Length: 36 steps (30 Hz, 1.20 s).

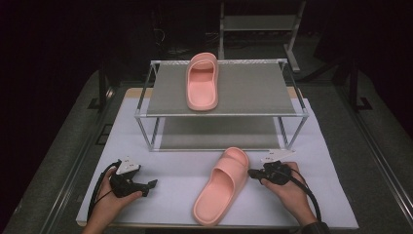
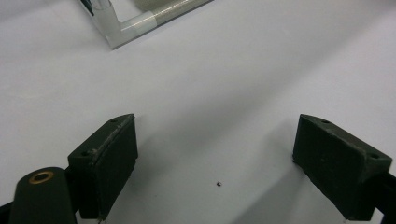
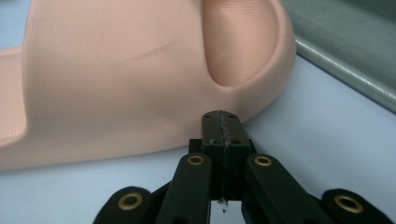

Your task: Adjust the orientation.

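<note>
Pink foam is what you are working with: one slipper (image 1: 202, 81) already lies on the top shelf of the metal rack (image 1: 160, 115), toe toward the back, and its mate, the second slipper (image 1: 222, 185), lies on the white table cover (image 1: 165, 170) in front of the rack, toe end angled up toward the rack's lower right leg. That layout suggests the pair is meant to end up side by side on the shelf, where the space to the right of the first one is free. Your right gripper (image 1: 253, 172) has its jaws pressed together with nothing between them, and in the right gripper view the closed tips (image 3: 222, 122) sit right at the slipper's side wall under the strap, touching or just short of it; I cannot tell which. Closed like that, it looks set to nudge or steady the slipper rather than take hold, so you would need to spread the jaws before lifting. Your left gripper (image 1: 146, 185) rests well apart from the slipper with its jaws wide over bare table cover, apparently waiting.
</note>
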Each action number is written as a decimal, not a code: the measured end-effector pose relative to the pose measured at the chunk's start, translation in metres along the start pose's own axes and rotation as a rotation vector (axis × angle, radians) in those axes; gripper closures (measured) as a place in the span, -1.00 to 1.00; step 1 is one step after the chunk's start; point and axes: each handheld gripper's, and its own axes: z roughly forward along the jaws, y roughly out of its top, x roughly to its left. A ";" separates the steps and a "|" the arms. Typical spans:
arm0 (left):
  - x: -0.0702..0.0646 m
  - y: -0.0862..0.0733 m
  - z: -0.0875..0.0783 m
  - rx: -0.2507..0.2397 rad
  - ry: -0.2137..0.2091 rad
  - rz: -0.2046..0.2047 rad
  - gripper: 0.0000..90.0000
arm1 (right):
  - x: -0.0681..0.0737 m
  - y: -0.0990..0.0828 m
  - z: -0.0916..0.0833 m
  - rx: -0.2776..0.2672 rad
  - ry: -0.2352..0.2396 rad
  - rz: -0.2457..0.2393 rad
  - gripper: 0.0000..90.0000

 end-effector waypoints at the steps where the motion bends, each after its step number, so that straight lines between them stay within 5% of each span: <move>1: 0.000 0.000 0.000 0.001 0.000 0.000 -0.71 | 0.000 0.003 0.002 -0.002 0.002 -0.006 1.00; 25: 0.000 0.000 0.000 0.000 -0.001 -0.001 -0.71 | 0.024 0.061 0.065 -0.026 0.085 -0.087 1.00; 36: 0.000 0.000 0.000 0.001 -0.001 -0.001 -0.71 | 0.036 0.074 0.082 -0.030 0.114 -0.097 1.00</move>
